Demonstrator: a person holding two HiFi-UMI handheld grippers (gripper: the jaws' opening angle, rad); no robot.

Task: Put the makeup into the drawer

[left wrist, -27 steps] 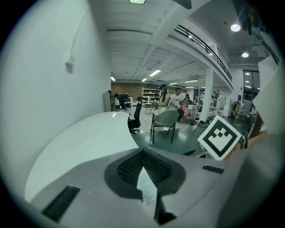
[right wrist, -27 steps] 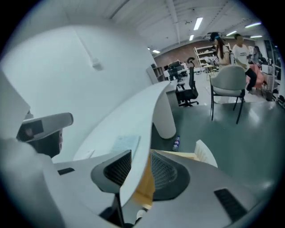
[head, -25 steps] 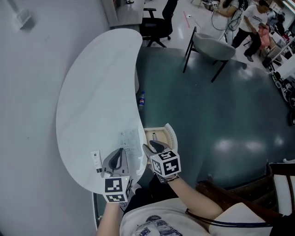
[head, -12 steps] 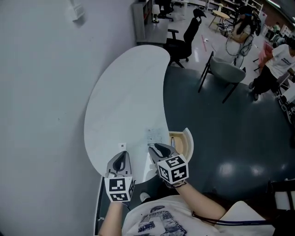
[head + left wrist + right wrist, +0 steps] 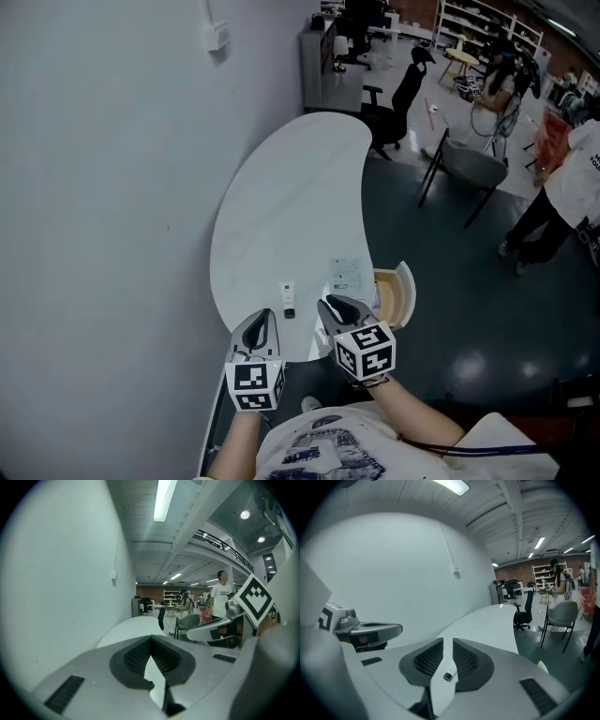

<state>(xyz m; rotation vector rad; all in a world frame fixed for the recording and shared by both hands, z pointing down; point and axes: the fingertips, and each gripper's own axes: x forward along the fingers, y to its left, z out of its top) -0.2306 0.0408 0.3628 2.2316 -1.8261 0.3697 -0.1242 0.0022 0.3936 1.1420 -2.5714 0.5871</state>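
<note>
- Along the left of the head view: plain pale wall (image 5: 103, 187), with the white curved table (image 5: 281, 197) right against it.
- Low and left of centre: left gripper (image 5: 259, 321), marker cube nearest the camera, tips just over the table's near edge.
- In the left gripper view: left gripper (image 5: 150, 638) with jaws touching at the tips, nothing caught in them, only bare table (image 5: 133, 626) beyond.
- Just ahead of the left gripper and slightly to its right: makeup tube (image 5: 288, 299), small and white with a dark cap, flat on the tabletop, clear of both sets of tips.
- Right of the tube: right gripper (image 5: 330, 305), pointing up the frame, tips near the tube but not on it.
- In the right gripper view: right gripper (image 5: 448, 641) with jaws just now closing, a thin slit left between the pads; makeup tube (image 5: 449, 675) visible through the lower part of that slit, lying on the table (image 5: 487, 625) beneath, not pinched.
- Above the right gripper: printed sheet (image 5: 347, 273) flat on the table.
- At the table's right edge: drawer (image 5: 405, 292) pulled open, pale wooden inside, well apart from the tube.
- Upper right: grey chair (image 5: 469, 161) on the dark floor.
</note>
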